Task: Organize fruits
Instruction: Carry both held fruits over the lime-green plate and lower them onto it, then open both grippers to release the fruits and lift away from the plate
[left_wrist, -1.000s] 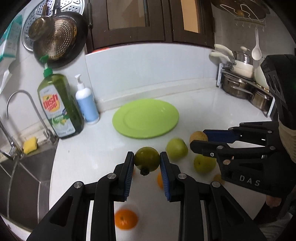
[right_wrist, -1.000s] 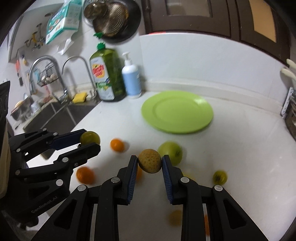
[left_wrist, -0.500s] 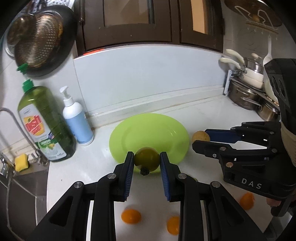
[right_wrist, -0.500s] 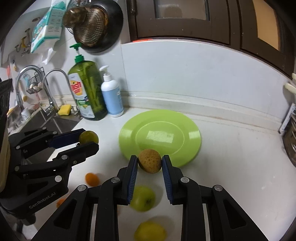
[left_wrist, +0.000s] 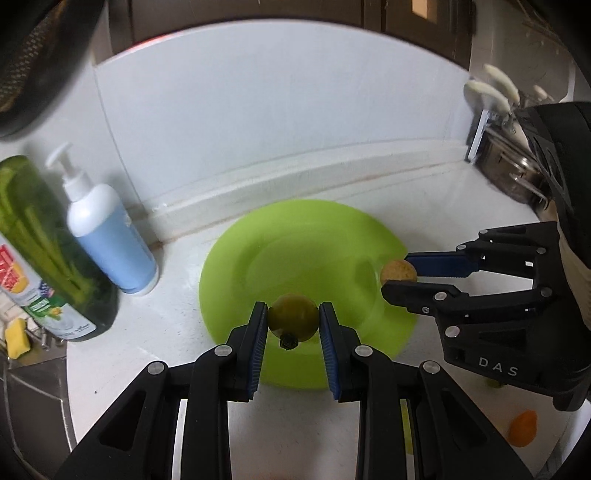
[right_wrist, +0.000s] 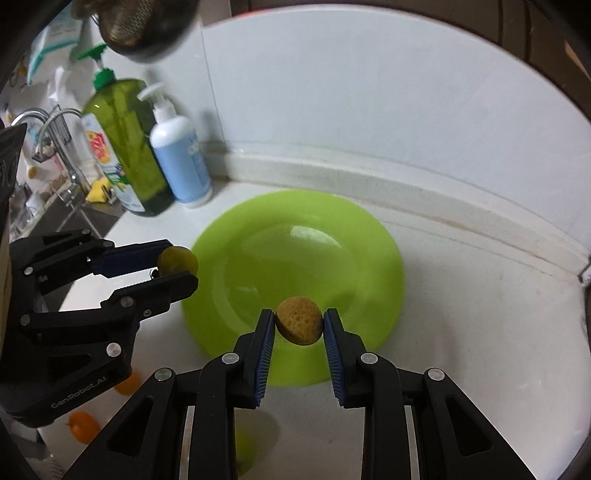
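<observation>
Left gripper (left_wrist: 293, 323): blue pads pinch a round green fruit (left_wrist: 293, 318), its dark stem end turned toward the camera. The fruit hangs over the near part of the lime-green plate (left_wrist: 258, 266).

Right gripper (right_wrist: 300, 326): pads clamp a tan, rough-skinned fruit (right_wrist: 299, 320), held over the near rim of the same plate. From the left wrist view this gripper enters from the right, with the tan fruit at the plate's right edge.

Loose fruit on the white countertop (right_wrist: 480, 314): one orange (left_wrist: 522, 428) near the right gripper's body; two oranges (right_wrist: 83, 426) below the left gripper in the right wrist view; a green fruit (right_wrist: 245, 450) partly hidden under the right gripper's fingers.

Plate: flat on the countertop, nothing resting on it.

Beyond the plate, to its left: blue-and-white pump bottle (left_wrist: 107, 240) upright, just beside a green dish-soap bottle (left_wrist: 48, 258). Yellow sponge (left_wrist: 16, 332) and faucet (right_wrist: 55, 122) at the sink. White backsplash (left_wrist: 277, 110) behind.
</observation>
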